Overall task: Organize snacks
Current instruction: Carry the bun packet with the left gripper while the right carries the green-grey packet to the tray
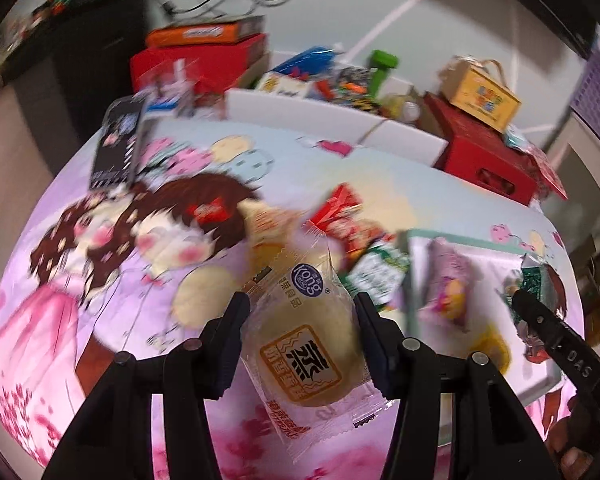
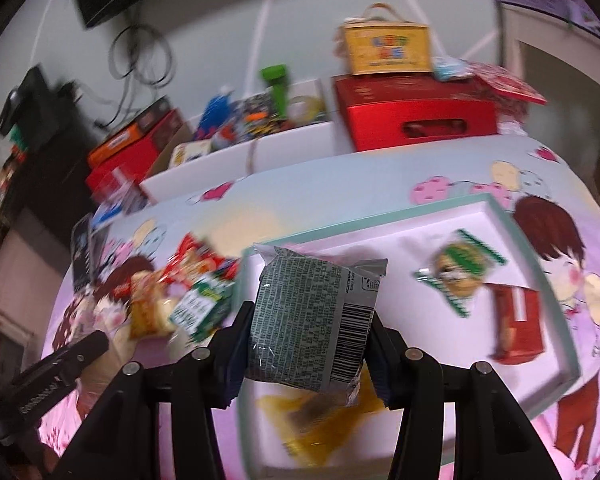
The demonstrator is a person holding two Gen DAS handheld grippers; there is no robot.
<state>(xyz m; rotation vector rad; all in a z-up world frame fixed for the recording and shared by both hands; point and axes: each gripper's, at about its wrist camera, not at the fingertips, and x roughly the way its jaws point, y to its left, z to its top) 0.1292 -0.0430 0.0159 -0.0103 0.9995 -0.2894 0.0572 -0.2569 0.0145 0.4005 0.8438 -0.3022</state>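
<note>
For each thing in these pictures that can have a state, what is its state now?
left gripper: shut on the cake packet, sealed, lifted.
right gripper: shut on the grey packet, sealed, lifted.
tray: lidless, snacks inside.
green cookie packet: sealed, lying in tray.
red box: lying in tray.

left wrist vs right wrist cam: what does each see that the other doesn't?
Left wrist only: the left gripper shut on a clear-wrapped yellow cake, and a purple packet lying in the tray.

Right wrist only: the right gripper shut on a grey-green packet, plus a small red box and a green-striped cookie pack in the tray.

Both: the white tray, the loose snack pile, the red crate and the yellow box on it.
</note>
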